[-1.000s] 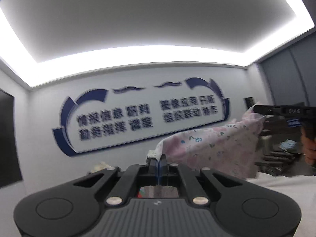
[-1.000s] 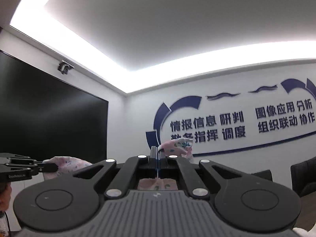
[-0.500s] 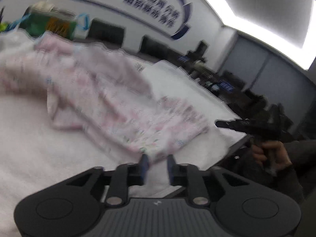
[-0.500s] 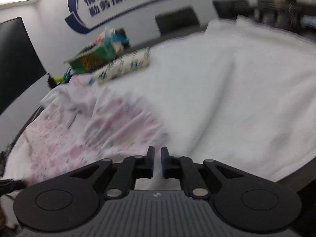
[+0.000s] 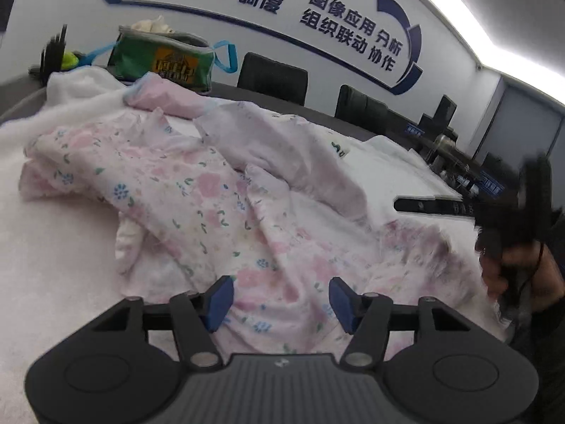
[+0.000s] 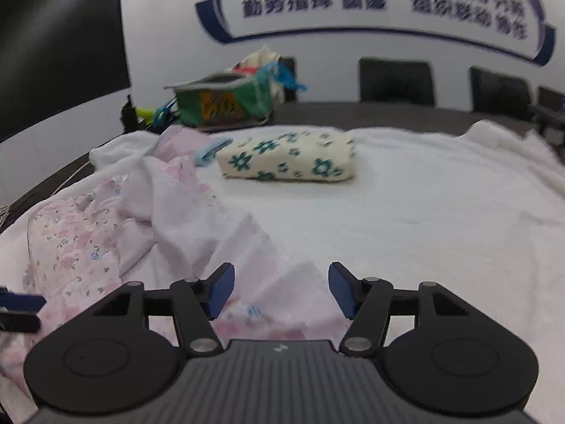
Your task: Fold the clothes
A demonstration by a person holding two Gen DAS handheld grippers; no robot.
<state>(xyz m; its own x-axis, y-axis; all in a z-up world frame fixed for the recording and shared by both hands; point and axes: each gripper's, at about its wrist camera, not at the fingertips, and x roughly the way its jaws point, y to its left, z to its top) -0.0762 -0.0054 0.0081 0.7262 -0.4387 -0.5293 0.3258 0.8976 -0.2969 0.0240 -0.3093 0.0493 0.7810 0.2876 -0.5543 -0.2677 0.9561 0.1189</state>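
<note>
Both grippers' jaws are opening: the left gripper and right gripper hover over the crumpled pink floral garment, which lies loose on the white-covered worktop, unpinched.

A white wall carries blue Chinese lettering inside a blue curved frame. Black chairs stand behind a long dark table. A large black screen fills the side wall, and a ceiling light strip glows.
</note>
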